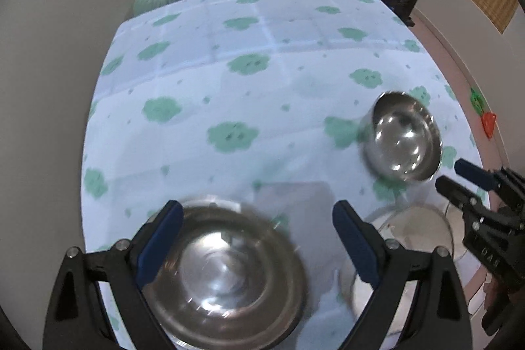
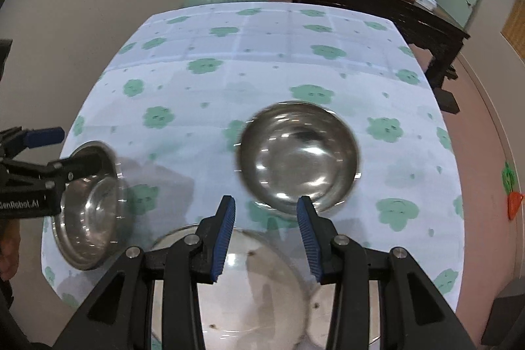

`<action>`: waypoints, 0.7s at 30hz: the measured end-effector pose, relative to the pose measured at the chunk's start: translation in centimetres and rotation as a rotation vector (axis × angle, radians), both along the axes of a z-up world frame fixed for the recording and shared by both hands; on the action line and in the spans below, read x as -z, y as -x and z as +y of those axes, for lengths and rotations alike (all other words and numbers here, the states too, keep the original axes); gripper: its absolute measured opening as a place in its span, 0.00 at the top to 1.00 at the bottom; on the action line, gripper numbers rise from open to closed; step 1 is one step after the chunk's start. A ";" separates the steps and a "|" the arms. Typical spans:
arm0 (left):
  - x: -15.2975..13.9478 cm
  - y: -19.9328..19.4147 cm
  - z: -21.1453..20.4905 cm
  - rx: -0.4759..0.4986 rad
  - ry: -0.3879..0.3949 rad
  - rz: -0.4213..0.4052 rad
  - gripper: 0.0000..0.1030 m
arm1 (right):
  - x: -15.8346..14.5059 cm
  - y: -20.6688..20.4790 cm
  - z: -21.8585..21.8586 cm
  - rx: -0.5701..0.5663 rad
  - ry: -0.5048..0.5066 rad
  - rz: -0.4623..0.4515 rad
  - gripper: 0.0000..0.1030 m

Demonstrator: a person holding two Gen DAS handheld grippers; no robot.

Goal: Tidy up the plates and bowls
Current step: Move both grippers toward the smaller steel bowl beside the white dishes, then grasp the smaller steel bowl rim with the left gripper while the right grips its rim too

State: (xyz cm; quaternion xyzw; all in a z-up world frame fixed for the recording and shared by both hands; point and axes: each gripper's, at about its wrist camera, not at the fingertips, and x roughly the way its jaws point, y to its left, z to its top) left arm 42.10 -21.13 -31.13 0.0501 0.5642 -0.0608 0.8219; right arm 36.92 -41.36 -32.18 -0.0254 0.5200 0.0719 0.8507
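Left wrist view shows the left gripper point(image 1: 257, 241) spread wide over a steel bowl point(image 1: 226, 274) near the table's point(image 1: 229, 61) near left corner, fingers either side of it and gripping nothing; whether the left finger touches the rim is lost in blur. A second steel bowl point(image 1: 403, 140) sits further in, toward the right edge. Between them at the near edge lie two shiny plates point(image 2: 249, 284), overlapping as far as can be told, under the right gripper point(image 2: 265, 235). That gripper is partly open and empty, pointing at the second bowl's near rim.

Judging from the layout, the bowls are yet to be stacked. The likely trouble is slip: thin, polished rims give the ribbed pads little to bite, so a shallow pinch could let a bowl tilt or drop. The near-left bowl sits close to the table edge, so a nudge from a closing finger might push it off. The cloth point(image 1: 210, 87) could also drag and bunch.
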 end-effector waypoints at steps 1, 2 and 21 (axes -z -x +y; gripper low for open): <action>0.0 -0.5 -0.7 0.002 -0.003 -0.003 0.09 | 0.2 -0.3 -0.7 0.006 0.000 0.002 0.59; 0.1 -0.9 -1.4 0.007 -0.005 -0.004 0.09 | 0.3 -0.5 -1.1 0.010 0.000 0.006 0.59; 3.5 -6.6 -11.4 0.105 -0.020 0.036 0.09 | 4.2 -6.0 -8.3 0.069 -0.042 0.084 0.59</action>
